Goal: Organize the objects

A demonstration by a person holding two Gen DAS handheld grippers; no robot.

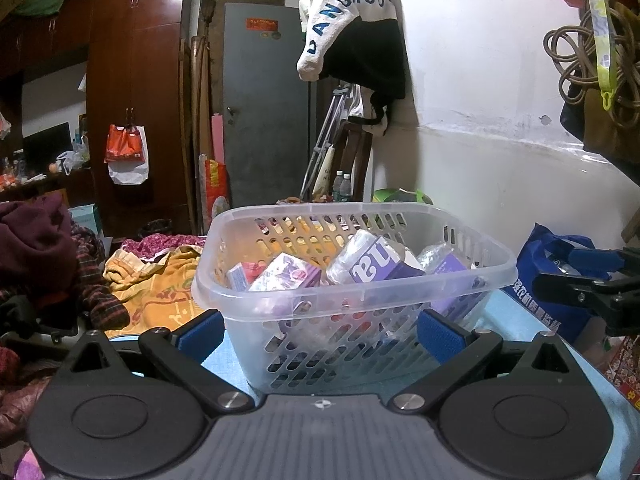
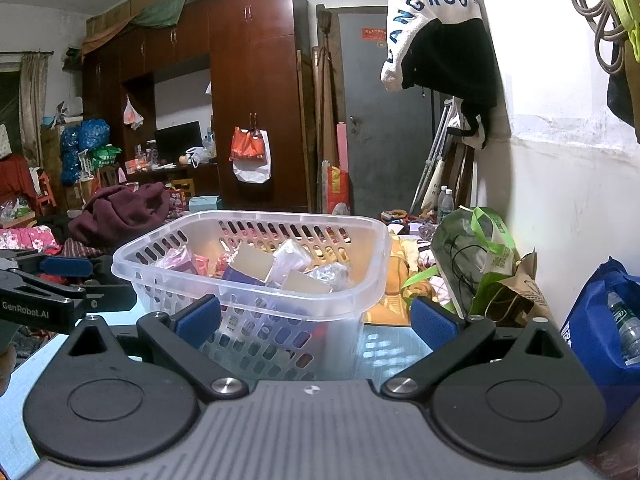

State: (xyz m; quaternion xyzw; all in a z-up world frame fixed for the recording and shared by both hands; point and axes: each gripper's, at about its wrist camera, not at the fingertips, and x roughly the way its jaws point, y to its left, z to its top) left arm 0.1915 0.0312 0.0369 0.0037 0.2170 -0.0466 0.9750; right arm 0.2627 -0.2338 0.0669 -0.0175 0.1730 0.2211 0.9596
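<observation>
Left gripper (image 1: pixel 320 330): blue-padded fingers stood wide apart, nothing between the pads; basket wall sat just beyond the tips. Right gripper (image 2: pixel 316 320): likewise spread, empty, tips flanking the near corner of the same basket w/o visible contact.

Task item: clear translucent plastic basket w/ slotted walls and a rolled rim (image 1: pixel 400 290), resting on a light-blue table surface (image 1: pixel 224 354), directly ahead of both grippers. Seen from the right side at (image 2: pixel 360 292).

Contents, inside basket: purple-and-white wrapped packs (image 1: pixel 372 264), a pale lilac box (image 1: pixel 286 274) left of them, a small pink box (image 1: pixel 240 276) at the left wall. Right view showed tan card ends of boxes (image 2: pixel 254 260) near basket centre.

Handling, judged: basket thin-walled, prob. flexes under load; smooth plastic, likely slippery on pads. Contents approx. light, soft-wrapped, not fragile. Best hold: rolled rim at opposite sides, one gripper each, pinching rim over wall. Single-side lift risks tilt and spill.

Right of basket: blue fabric bag w/ printed text (image 1: pixel 540 280). Behind basket: orange patterned cloth (image 1: pixel 152 284), then grey door (image 1: pixel 264 108).
</observation>
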